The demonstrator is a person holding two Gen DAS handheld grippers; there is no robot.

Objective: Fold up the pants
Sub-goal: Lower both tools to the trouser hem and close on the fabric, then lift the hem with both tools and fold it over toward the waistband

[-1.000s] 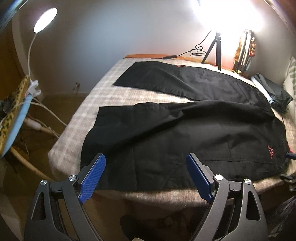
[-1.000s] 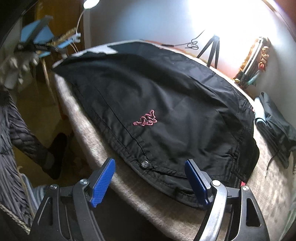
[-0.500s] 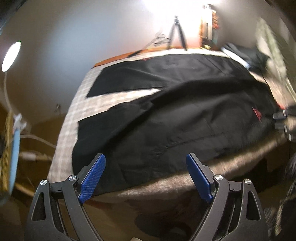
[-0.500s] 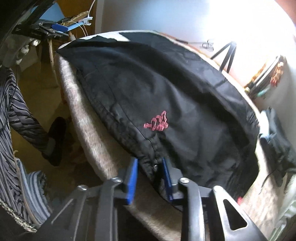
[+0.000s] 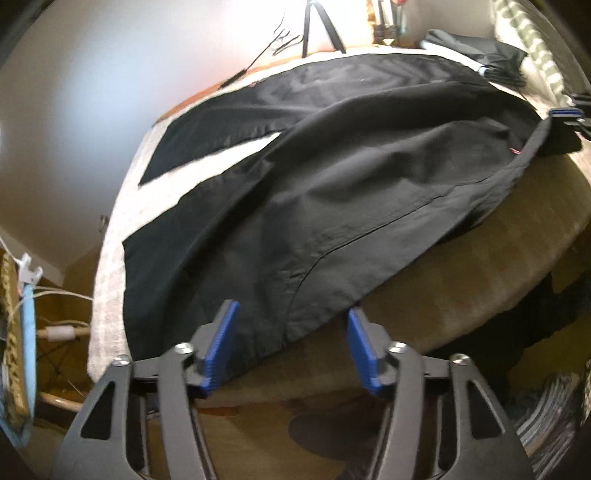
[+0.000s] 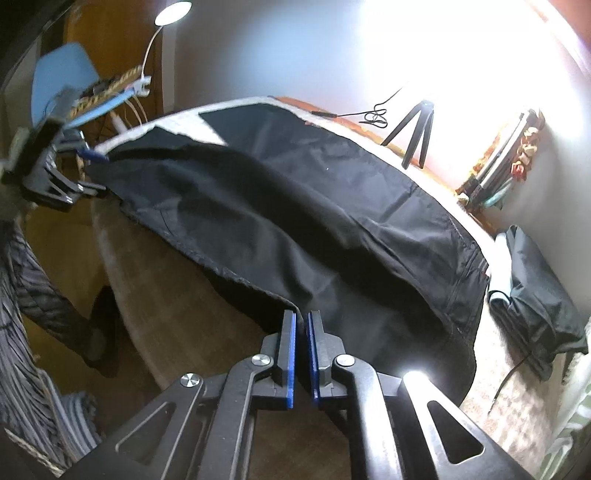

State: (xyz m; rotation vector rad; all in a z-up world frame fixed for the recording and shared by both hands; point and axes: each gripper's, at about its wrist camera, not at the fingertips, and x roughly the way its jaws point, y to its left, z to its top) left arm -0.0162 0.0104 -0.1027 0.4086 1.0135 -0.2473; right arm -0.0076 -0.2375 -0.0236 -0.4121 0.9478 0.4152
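Black pants (image 5: 332, 177) lie spread on a bed covered with a pale blanket (image 5: 110, 258), both legs pointing left. My left gripper (image 5: 291, 343) is open at the near leg's lower edge, with the cloth between its blue pads but not pinched. My right gripper (image 6: 300, 332) is shut on the waistband edge of the pants (image 6: 295, 229) and lifts it off the bed. The right gripper also shows at the far right of the left wrist view (image 5: 569, 118), and the left gripper at the left of the right wrist view (image 6: 74, 173).
A folded dark garment (image 6: 543, 291) lies at the bed's right end. A small tripod (image 6: 413, 133) with a cable and a bright lamp stand at the far edge. A desk lamp (image 6: 173, 9) and a blue chair (image 6: 59, 81) are to the left.
My right gripper closed on the waistband and raised it, folding the edge up. My left gripper moved in to the leg's lower edge and narrowed its opening.
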